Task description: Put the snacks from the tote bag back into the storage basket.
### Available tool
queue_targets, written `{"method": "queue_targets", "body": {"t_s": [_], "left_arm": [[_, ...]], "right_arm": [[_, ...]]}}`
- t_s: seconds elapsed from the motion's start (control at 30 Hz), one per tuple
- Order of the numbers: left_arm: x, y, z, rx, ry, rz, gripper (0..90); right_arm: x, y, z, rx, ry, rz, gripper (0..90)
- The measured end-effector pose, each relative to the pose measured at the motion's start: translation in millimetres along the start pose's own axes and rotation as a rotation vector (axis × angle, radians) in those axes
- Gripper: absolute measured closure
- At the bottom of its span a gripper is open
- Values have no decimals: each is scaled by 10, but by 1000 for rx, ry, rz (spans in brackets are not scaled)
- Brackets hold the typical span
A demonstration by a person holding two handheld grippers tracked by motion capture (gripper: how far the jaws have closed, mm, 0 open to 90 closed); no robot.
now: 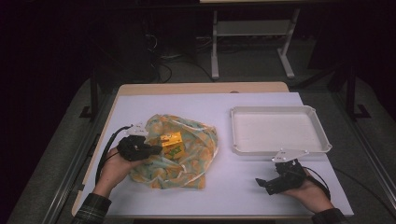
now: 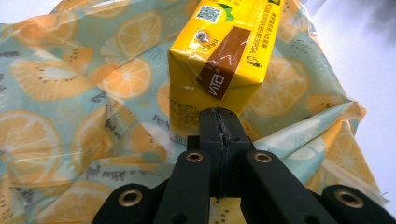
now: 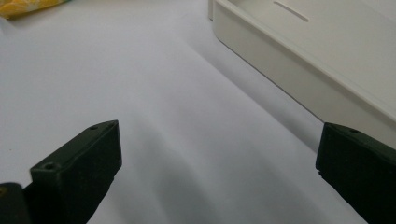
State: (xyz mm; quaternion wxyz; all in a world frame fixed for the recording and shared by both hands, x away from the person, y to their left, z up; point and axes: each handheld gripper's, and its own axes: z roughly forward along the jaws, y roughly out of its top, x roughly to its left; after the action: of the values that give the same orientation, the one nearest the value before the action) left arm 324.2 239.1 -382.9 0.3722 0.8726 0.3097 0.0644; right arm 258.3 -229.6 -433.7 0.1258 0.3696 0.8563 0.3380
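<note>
A yellow drink carton (image 1: 172, 143) (image 2: 224, 51) with a brown label stands tilted on a crumpled plastic bag (image 1: 191, 161) (image 2: 70, 93) printed with orange slices, left of the table's middle. My left gripper (image 1: 156, 149) (image 2: 219, 114) comes in from the bag's left, its jaws pressed together, the tips right at the carton's lower edge. Whether a fold of the carton is pinched between them is hidden. My right gripper (image 1: 261, 183) (image 3: 219, 140) rests low near the table's front right, jaws wide apart with only bare table between them.
A white empty tray (image 1: 280, 150) (image 3: 289, 70) lies at the right, just beyond the right gripper. The table is covered with a white sheet (image 1: 233, 186). Table legs and cables stand on the dark floor behind.
</note>
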Motion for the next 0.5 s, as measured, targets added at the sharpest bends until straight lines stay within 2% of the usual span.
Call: {"method": "queue_targets", "body": {"t_s": [0.07,0.5], "left_arm": [[-6,4,2,4,0,12,897],[-91,27,39,7,-27,22,897]], "right_arm": [[2,1,0,1,0,3,1],[0,-1,6,2,2,-5,1]]}}
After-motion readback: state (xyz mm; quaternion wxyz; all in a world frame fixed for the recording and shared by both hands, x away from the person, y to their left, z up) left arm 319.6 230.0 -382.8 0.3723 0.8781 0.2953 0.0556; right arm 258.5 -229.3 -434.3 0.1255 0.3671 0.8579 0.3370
